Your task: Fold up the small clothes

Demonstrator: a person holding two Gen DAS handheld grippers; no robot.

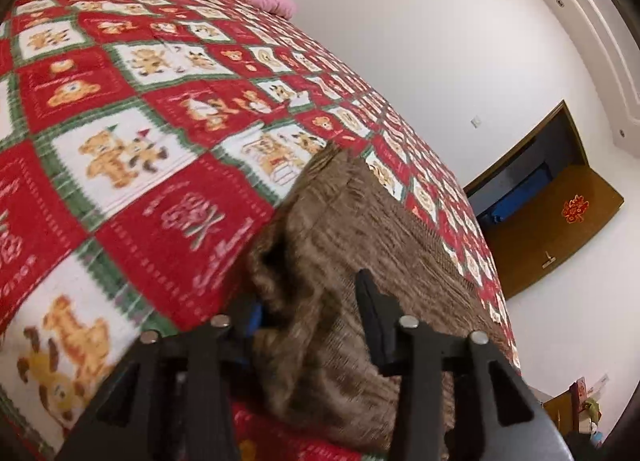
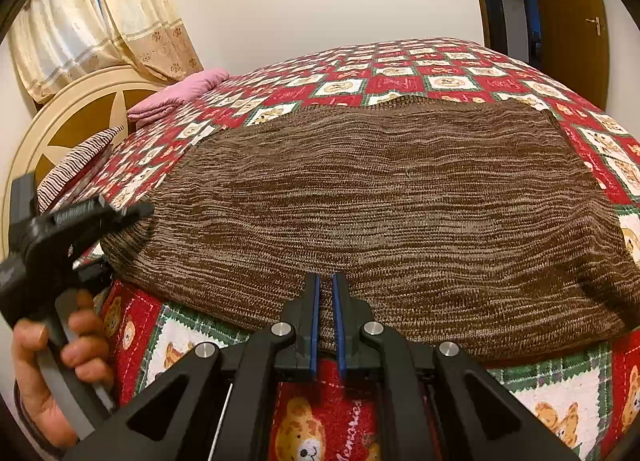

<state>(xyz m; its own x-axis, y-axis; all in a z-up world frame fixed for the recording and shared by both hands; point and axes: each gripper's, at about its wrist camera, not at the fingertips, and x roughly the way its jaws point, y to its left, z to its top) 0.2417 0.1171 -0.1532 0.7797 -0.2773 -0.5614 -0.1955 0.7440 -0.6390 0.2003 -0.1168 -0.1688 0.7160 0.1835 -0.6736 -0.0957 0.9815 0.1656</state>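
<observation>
A brown knitted sweater (image 2: 380,213) lies spread on a bed with a red, white and green teddy-bear blanket (image 2: 420,77). My right gripper (image 2: 326,289) is at the sweater's near hem with its blue-padded jaws nearly closed on the hem's edge. My left gripper (image 1: 308,301) is wide apart around a bunched-up corner of the sweater (image 1: 320,261), its left finger partly hidden behind the fabric. In the right wrist view the left gripper (image 2: 132,213) shows at the sweater's left corner, held by a hand (image 2: 60,373).
A folded pink cloth (image 2: 180,93) and a striped pillow (image 2: 76,169) lie at the head of the bed by a cream headboard (image 2: 72,109). Curtains (image 2: 100,13) hang behind. A brown door (image 1: 560,213) stands open in the white wall.
</observation>
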